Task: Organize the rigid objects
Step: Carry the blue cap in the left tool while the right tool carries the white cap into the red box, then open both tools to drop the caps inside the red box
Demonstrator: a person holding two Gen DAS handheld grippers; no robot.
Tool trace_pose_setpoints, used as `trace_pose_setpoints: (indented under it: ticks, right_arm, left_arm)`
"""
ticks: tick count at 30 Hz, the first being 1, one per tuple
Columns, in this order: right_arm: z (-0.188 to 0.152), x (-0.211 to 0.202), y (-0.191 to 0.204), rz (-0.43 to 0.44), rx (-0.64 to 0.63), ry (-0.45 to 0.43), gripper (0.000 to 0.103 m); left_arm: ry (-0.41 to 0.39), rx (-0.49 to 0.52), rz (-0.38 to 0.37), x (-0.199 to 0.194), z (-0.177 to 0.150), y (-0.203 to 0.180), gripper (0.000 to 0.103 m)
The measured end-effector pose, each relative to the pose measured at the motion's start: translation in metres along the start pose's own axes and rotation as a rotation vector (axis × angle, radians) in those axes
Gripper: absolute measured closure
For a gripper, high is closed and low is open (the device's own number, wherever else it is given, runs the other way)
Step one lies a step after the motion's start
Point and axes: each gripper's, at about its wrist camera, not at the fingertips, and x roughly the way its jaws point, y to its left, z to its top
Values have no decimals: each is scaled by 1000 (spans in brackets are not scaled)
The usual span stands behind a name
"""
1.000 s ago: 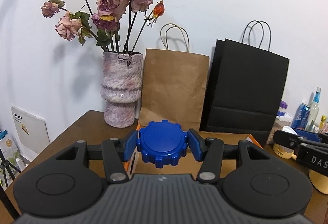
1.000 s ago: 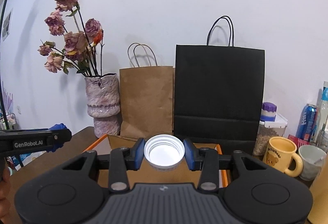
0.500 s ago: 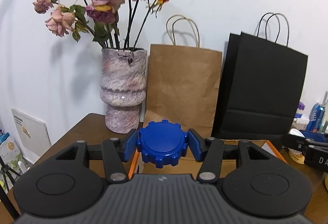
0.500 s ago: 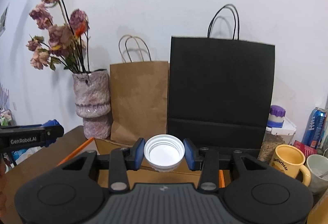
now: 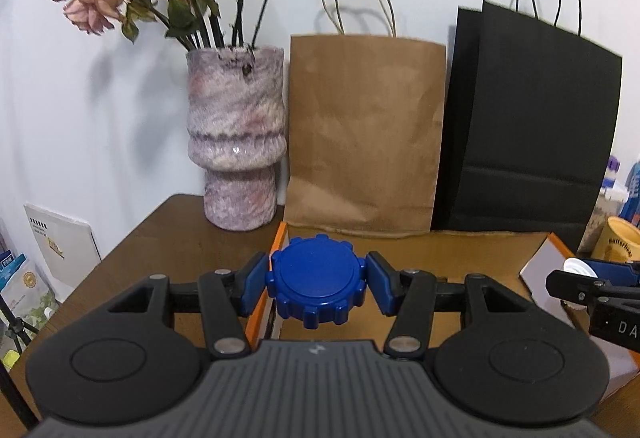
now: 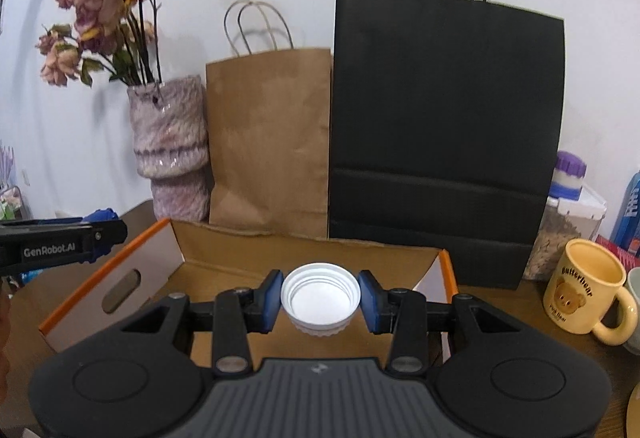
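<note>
My left gripper (image 5: pixel 316 284) is shut on a blue notched lid (image 5: pixel 316 280), held flat side up over the left wall of an open cardboard box (image 5: pixel 420 250) with orange edges. My right gripper (image 6: pixel 320 296) is shut on a white screw cap (image 6: pixel 319 296), hollow side up, above the inside of the same box (image 6: pixel 224 266). In the right wrist view the left gripper (image 6: pixel 96 232) shows at the left edge. The right gripper (image 5: pixel 580 278) with the white cap appears at the right edge of the left wrist view.
Behind the box stand a pink vase of dried roses (image 5: pixel 236 141), a brown paper bag (image 5: pixel 366 133) and a black paper bag (image 6: pixel 444 125) against the wall. A yellow mug (image 6: pixel 584 290), a lidded container (image 6: pixel 568 222) and cans sit at the right on the brown table (image 5: pixel 160 234).
Both grippers have moved forward and down toward the box; the vase and bags now look larger and nearer. Both lids stay gripped.
</note>
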Motion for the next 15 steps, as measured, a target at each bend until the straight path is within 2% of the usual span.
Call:
trace_pose_setpoints:
  ticks: [15]
  right_arm:
    - [-13, 21, 0, -14, -14, 77, 63]
  left_arm:
    - [55, 46, 27, 22, -14, -6, 49]
